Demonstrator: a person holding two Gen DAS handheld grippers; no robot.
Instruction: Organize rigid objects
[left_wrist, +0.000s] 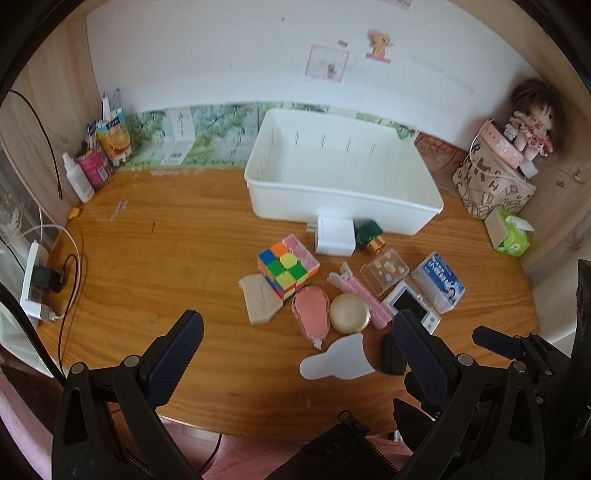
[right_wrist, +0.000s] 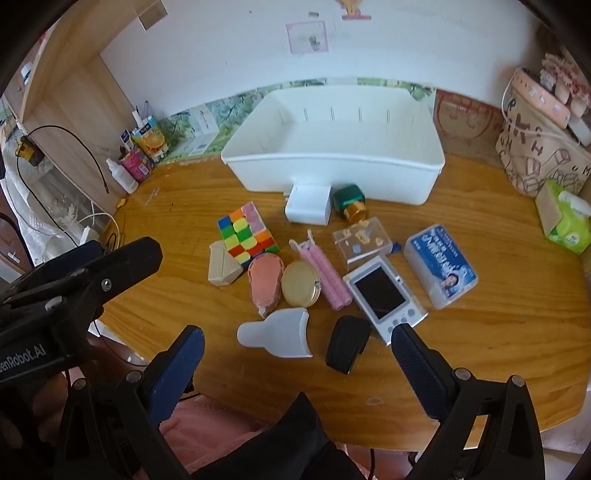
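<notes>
A white bin (left_wrist: 369, 206) (right_wrist: 388, 177) stands empty at the back of the wooden desk. In front of it lie a colourful cube (left_wrist: 286, 271) (right_wrist: 243, 236), a white charger (left_wrist: 334, 236) (right_wrist: 308, 210), a green and gold jar (left_wrist: 371, 236) (right_wrist: 351, 206), a clear box (left_wrist: 384, 271), a blue-labelled box (right_wrist: 439, 266), a white handheld device (right_wrist: 380, 291), a pink roller (right_wrist: 330, 275), a gold compact (right_wrist: 301, 284), a white scraper (right_wrist: 280, 332) and a black object (right_wrist: 347, 343). My left gripper (left_wrist: 295, 354) and right gripper (right_wrist: 295, 365) are open and empty, held above the desk's near edge.
Bottles and cartons (left_wrist: 99, 155) stand at the back left. A power strip with cables (left_wrist: 37, 284) lies at the left edge. A patterned bag with a doll (left_wrist: 495, 173) and a green tissue pack (left_wrist: 511, 232) sit at the back right.
</notes>
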